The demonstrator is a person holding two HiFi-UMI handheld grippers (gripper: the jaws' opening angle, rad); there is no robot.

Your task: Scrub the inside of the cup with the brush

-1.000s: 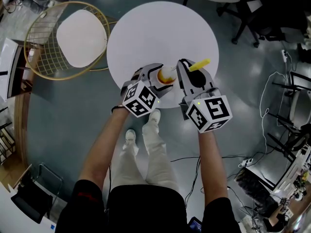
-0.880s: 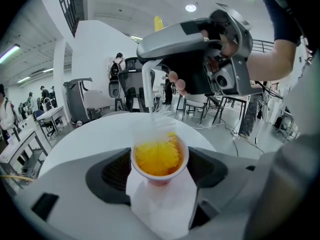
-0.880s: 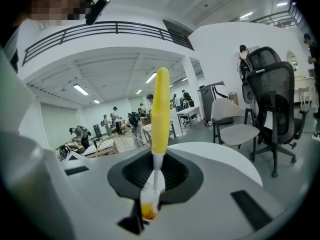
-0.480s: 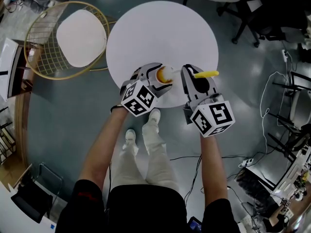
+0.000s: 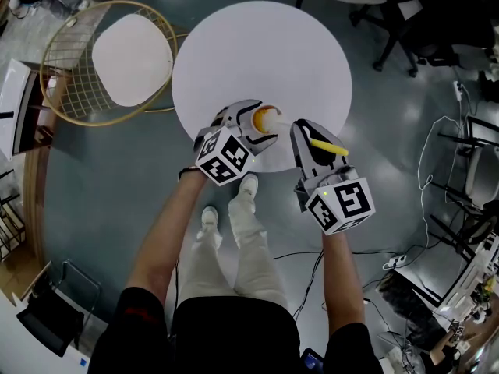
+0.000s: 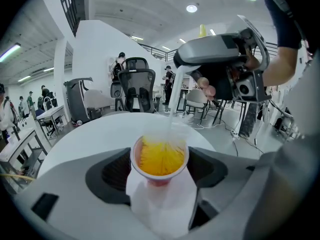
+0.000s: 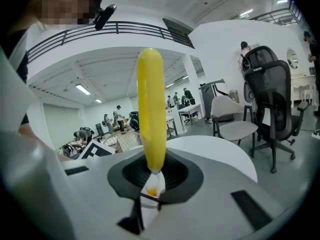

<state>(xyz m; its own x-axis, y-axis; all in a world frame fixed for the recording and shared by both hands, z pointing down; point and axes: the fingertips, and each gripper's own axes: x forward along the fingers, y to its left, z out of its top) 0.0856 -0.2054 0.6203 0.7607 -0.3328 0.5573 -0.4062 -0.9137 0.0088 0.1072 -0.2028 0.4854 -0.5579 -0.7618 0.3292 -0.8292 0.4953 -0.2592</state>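
The left claw [image 5: 253,125] is clamped on the cup [image 6: 133,152], holding it over the near edge of the round white desk [image 5: 257,45]; I cannot tell whether its base touches the top. The right claw [image 7: 152,176] is closed on the brush [image 7: 151,109] low down, just under the yellow handle, and the brush head sits inside the cup. The main risk, as I judge it, is sideways force. A hard scrubbing stroke could lever the cup out of the left claw, and so near the edge it would drop to the floor [image 5: 117,170]. Squeezing harder could instead crush a thin cup wall. Because the brush is gripped at its narrow neck, the long handle may also swivel in the right claw, so the head skids off the wall.
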